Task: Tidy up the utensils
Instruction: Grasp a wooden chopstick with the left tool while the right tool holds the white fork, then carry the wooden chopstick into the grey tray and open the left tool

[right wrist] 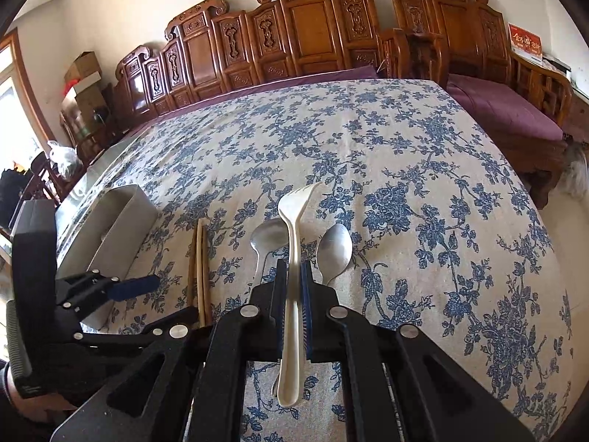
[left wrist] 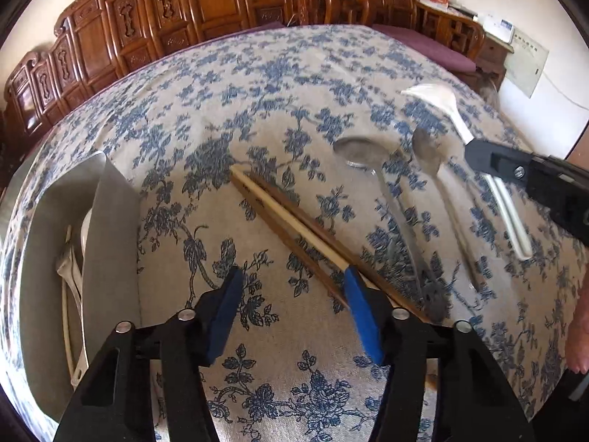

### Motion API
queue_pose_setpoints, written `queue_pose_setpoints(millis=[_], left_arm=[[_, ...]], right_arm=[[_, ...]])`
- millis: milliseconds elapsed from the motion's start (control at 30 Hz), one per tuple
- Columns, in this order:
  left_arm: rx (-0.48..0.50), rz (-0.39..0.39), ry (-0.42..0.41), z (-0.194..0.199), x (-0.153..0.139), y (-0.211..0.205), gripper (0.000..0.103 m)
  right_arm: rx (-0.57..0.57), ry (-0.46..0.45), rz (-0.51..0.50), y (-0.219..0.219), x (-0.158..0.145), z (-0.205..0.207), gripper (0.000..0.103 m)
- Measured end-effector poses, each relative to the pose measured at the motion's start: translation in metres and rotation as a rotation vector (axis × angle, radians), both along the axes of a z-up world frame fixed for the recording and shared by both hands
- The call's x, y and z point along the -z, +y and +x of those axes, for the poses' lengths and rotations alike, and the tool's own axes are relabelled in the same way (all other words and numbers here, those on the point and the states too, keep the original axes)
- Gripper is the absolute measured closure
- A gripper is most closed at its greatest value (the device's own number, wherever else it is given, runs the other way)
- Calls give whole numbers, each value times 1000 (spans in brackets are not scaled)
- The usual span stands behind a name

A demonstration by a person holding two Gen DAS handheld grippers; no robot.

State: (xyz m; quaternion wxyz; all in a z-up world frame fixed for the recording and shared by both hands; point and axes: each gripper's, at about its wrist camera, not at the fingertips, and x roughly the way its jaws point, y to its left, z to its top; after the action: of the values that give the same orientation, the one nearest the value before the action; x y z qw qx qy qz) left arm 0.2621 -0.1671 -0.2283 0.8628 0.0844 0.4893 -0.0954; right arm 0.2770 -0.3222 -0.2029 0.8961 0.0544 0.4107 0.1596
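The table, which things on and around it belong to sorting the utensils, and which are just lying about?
Belongs to the job:
white fork, held by the right gripper
chopsticks
two metal spoons
grey tray holding white utensils
left gripper, open by the chopsticks

Just lying about:
carved wooden benches
purple cushion
cardboard boxes
floral tablecloth

Carved wooden bench [right wrist: 294, 37] with purple cushion [right wrist: 504, 110] behind blue floral tablecloth [right wrist: 405, 169].
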Motion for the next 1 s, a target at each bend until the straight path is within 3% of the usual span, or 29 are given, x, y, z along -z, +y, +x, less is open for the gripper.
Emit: queue_pose_setpoints(millis=[67,233,400,667,1000], left_arm=[[4,-12,-6,0,0,1,55],[11,-1,11,-1,-2,3,83],[-10,-5,24,-7,-2,20,96],[-34,-15,19,-14,-6,45,98],[-22,-32,-69,-30,-40,63,98]], right_arm=[[-6,3,-8,2,1,0,94],[-14,12,-14,6,3,2,94],[-31,8,-19,15,2,1,94],[-66,3,-24,31,-1,0,94],[-141,-13,-39,58,-9,-8,94]])
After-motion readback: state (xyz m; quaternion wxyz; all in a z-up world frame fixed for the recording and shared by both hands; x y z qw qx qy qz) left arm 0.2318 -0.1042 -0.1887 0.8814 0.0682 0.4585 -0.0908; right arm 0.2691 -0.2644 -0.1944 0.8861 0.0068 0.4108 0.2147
